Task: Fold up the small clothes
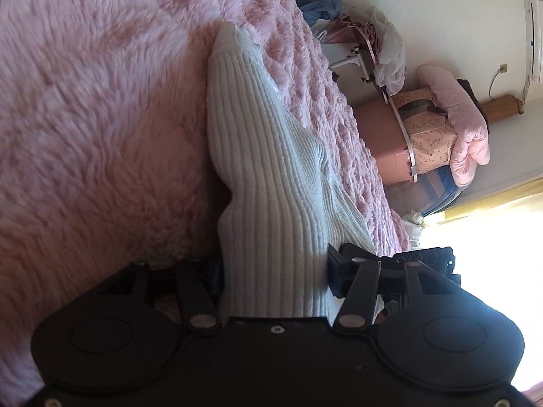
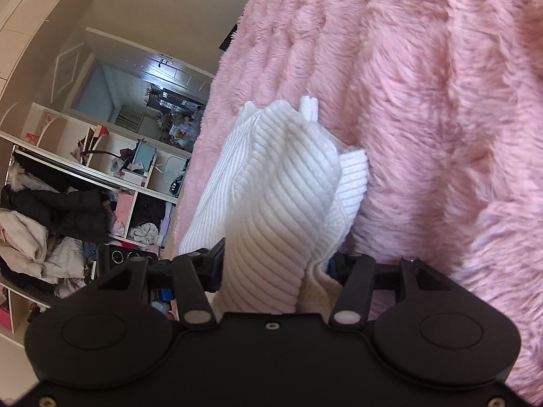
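Note:
A white ribbed knit garment point(image 1: 268, 169) lies on a fluffy pink blanket point(image 1: 95, 118). My left gripper point(image 1: 275, 271) is shut on one end of the garment, which runs out between the jaws and away over the blanket. In the right wrist view the same white garment point(image 2: 281, 183) is bunched in folds, with a small white tag at its far edge. My right gripper point(image 2: 275, 264) is shut on that bunched end. The cloth hides both grippers' fingertips. The pink blanket point(image 2: 424, 118) fills the right side of that view.
Beyond the blanket's edge in the left wrist view stand a pink container point(image 1: 383, 142), a pile of bedding point(image 1: 458, 129) and a bright window point(image 1: 492, 237). The right wrist view shows open shelves with heaped clothes point(image 2: 57, 210) and a doorway point(image 2: 152, 101).

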### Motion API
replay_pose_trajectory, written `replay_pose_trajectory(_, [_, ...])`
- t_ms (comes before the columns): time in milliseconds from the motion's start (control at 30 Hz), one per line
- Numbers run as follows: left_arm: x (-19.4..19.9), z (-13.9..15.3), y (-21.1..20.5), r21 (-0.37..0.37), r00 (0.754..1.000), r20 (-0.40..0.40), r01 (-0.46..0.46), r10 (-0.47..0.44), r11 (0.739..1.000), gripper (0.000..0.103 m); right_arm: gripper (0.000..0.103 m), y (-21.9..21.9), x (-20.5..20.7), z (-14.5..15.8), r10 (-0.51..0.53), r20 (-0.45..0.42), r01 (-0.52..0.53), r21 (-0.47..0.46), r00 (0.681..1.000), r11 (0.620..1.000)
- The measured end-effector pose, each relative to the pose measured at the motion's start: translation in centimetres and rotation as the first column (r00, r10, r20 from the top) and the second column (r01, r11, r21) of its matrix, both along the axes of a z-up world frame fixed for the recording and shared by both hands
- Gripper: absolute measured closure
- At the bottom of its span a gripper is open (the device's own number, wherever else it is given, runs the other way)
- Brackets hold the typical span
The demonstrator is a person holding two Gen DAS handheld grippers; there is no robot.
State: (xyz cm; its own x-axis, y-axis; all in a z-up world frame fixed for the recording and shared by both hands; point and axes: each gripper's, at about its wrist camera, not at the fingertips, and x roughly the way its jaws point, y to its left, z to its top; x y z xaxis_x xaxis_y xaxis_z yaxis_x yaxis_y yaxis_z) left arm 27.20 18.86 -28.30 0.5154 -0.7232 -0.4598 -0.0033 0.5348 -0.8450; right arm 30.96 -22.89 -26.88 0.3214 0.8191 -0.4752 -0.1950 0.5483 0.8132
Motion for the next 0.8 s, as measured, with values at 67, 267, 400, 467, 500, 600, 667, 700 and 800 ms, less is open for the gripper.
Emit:
replay_pose_trajectory(67, [-1.1,1.9,0.3,0.076,1.0,0.02,0.006,-0.008,0.997,0.047,0.041,-0.8,-0.5,0.7,-0.021,-0.007,0.021,-0.021,1.0,1.0])
replay_pose_trajectory(267, [-7.1,6.7,0.8,0.228,0.993,0.116,-0.014,-0.013,0.974,0.048,0.04,-5.2,-6.3,4.8,-0.166,0.12,0.175,-0.069,0.979,0.982])
replay_pose_trajectory(400, [-11.3,9.3,-1.5,0.328,0.975,0.219,-0.033,-0.042,0.944,0.047,0.058,-3.6,-12.2,8.0,-0.132,0.287,0.197,-0.212,0.949,0.957])
replay_pose_trajectory(467, [-12.7,10.4,-4.1,0.431,0.967,0.249,-0.054,-0.061,0.901,0.047,0.059,-1.2,-14.1,8.7,-0.066,0.328,0.178,-0.327,0.943,0.928])
replay_pose_trajectory(500, [-13.4,10.8,-5.8,0.489,0.963,0.26,-0.068,-0.071,0.87,0.047,0.059,0.0,-14.9,8.7,-0.035,0.342,0.166,-0.36,0.939,0.918])
replay_pose_trajectory(600, [-15.0,10.9,-8.5,0.564,0.967,0.248,-0.092,-0.062,0.821,0.047,0.059,2.6,-16.5,8.8,0.013,0.392,0.175,-0.44,0.92,0.881])
replay_pose_trajectory(667, [-15.5,10.5,-9.5,0.587,0.97,0.236,-0.093,-0.06,0.804,0.045,0.059,3.9,-16.5,8.7,0.014,0.405,0.194,-0.467,0.914,0.863])
replay_pose_trajectory(700, [-15.6,10.3,-9.9,0.594,0.972,0.228,-0.092,-0.058,0.799,0.045,0.059,4.4,-16.3,8.5,0.005,0.407,0.211,-0.485,0.913,0.849])
replay_pose_trajectory(800, [-15.2,9.4,-10.6,0.577,0.98,0.196,-0.079,-0.044,0.813,0.045,0.059,5.4,-15.3,8.0,-0.024,0.402,0.25,-0.519,0.915,0.818])
